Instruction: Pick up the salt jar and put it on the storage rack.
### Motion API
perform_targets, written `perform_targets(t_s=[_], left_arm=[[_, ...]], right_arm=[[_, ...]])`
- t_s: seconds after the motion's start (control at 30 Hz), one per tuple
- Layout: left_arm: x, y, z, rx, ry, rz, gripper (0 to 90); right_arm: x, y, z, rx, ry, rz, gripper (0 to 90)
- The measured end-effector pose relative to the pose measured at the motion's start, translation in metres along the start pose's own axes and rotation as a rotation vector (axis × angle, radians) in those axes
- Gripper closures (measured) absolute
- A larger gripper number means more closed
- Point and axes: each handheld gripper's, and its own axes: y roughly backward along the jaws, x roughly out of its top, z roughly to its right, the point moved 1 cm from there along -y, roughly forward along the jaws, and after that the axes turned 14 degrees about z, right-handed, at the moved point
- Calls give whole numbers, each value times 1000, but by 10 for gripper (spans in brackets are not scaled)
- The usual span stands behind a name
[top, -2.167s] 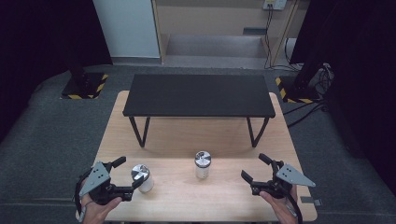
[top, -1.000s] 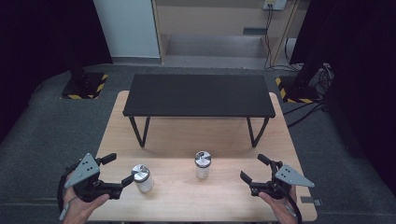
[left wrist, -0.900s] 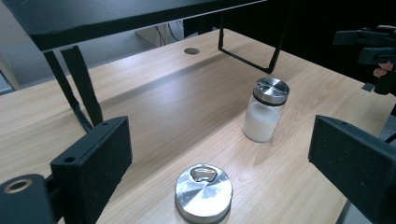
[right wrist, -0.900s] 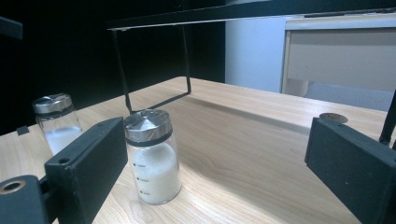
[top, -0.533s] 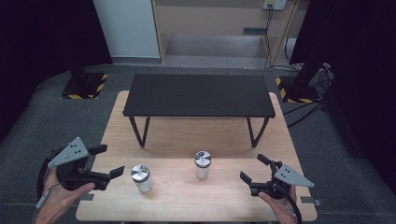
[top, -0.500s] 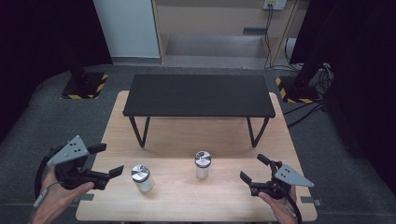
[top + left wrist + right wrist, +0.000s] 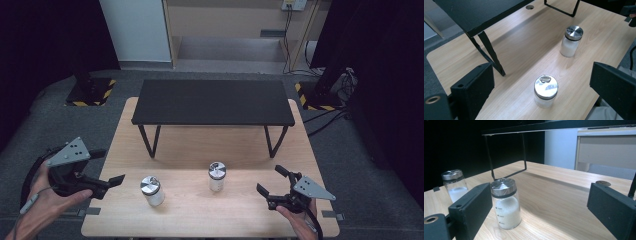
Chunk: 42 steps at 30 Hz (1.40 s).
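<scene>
In the high view, my left gripper (image 7: 107, 167) is open at lower left, my right gripper (image 7: 272, 180) open at lower right. Two jars (image 7: 151, 190) (image 7: 216, 176) stand on the wooden table (image 7: 210, 145) between them.

In the left gripper view, one jar (image 7: 545, 91) is at lower centre, the other (image 7: 572, 41) at upper right.

In the right gripper view, both jars (image 7: 506, 203) (image 7: 453, 184) stand at left.

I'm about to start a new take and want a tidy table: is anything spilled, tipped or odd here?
Nothing stands out. Both jars stand upright with lids on, apart from each other, no powder on the wooden table. The black shelf sits level.
</scene>
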Motion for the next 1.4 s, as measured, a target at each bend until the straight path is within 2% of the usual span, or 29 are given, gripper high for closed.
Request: perform_targets(t_s=[0.2, 0.3, 0.57, 0.97, 1.4], left_arm=[[12, -6, 1, -19, -28, -58, 48], [12, -12, 1, -31, -34, -76, 48], [3, -36, -1, -56, -34, -132, 53], [-20, -75, -4, -81, -3, -193, 65], [-35, -104, -3, -95, -1, -242, 83]], right_arm=[[0, 0, 0, 0, -1, 0, 60], [0, 0, 0, 0, -2, 2, 60], [0, 0, 0, 0, -1, 1, 60], [0, 1, 0, -1, 3, 0, 62], [1, 1, 0, -1, 2, -2, 63]])
